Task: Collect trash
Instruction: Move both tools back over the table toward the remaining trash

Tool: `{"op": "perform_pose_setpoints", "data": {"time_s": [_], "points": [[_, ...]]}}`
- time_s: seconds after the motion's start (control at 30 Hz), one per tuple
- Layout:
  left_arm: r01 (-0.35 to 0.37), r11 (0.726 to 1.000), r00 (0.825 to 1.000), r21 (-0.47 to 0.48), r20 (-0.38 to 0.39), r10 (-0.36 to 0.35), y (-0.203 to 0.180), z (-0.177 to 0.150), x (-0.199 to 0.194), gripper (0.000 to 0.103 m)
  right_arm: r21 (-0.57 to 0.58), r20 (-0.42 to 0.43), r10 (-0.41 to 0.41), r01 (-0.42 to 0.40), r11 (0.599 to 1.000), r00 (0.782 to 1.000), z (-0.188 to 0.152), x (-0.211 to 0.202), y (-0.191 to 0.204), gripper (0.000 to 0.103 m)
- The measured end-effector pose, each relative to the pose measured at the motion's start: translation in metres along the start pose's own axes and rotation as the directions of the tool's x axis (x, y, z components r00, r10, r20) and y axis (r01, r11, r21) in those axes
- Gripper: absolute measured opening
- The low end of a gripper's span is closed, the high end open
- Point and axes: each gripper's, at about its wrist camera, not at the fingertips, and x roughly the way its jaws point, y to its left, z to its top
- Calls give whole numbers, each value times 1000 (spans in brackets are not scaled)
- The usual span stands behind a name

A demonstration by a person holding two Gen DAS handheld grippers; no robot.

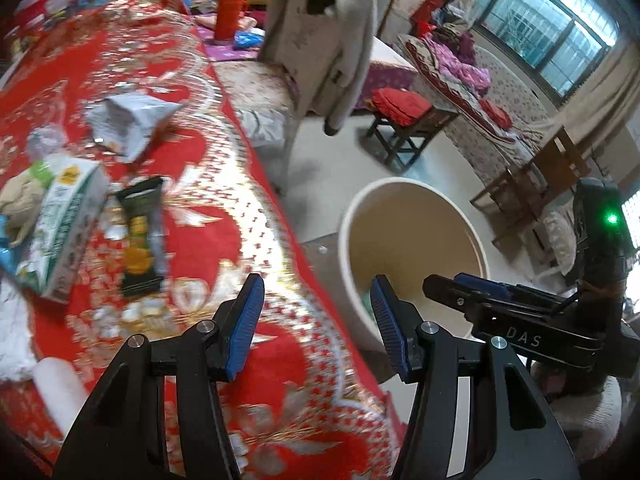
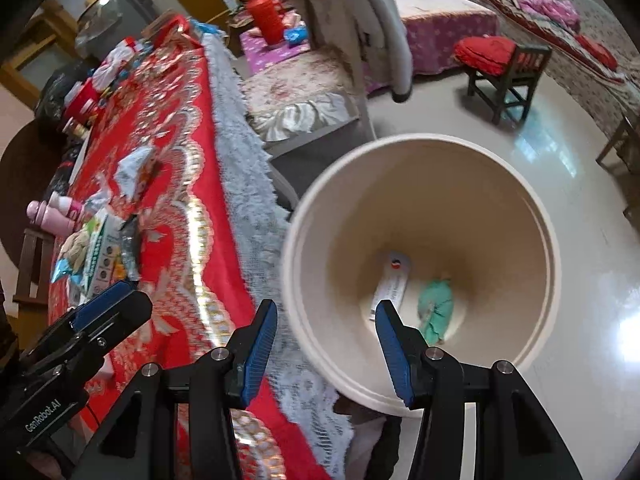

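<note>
Trash point(image 1: 134, 236) lies on the red-covered bench point(image 1: 256, 240) left of the left gripper point(image 1: 316, 320); both it and the right gripper point(image 2: 326, 350) stand apart and empty above the beige bin point(image 2: 520, 208).

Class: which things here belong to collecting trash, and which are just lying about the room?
Belongs to the job: bin; torn white packet; dark snack wrapper; green-and-white carton; green scrap already in the bin.

Just lying about: red flask; stool; pink bottles.
</note>
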Motion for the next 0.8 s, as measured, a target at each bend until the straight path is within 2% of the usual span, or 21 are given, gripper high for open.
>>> {"op": "perform_pose_setpoints", "data": {"time_s": [0.43, 0.8], "points": [[-89, 990, 992, -107, 76, 97, 72, -16, -53, 54, -157, -5, 73, -72, 985, 997, -4, 9, 94, 50], [-155, 958, 979, -242, 91, 181, 139, -47, -93, 54, -260, -54, 122, -132, 957, 991, -17, 30, 163, 51]]}}
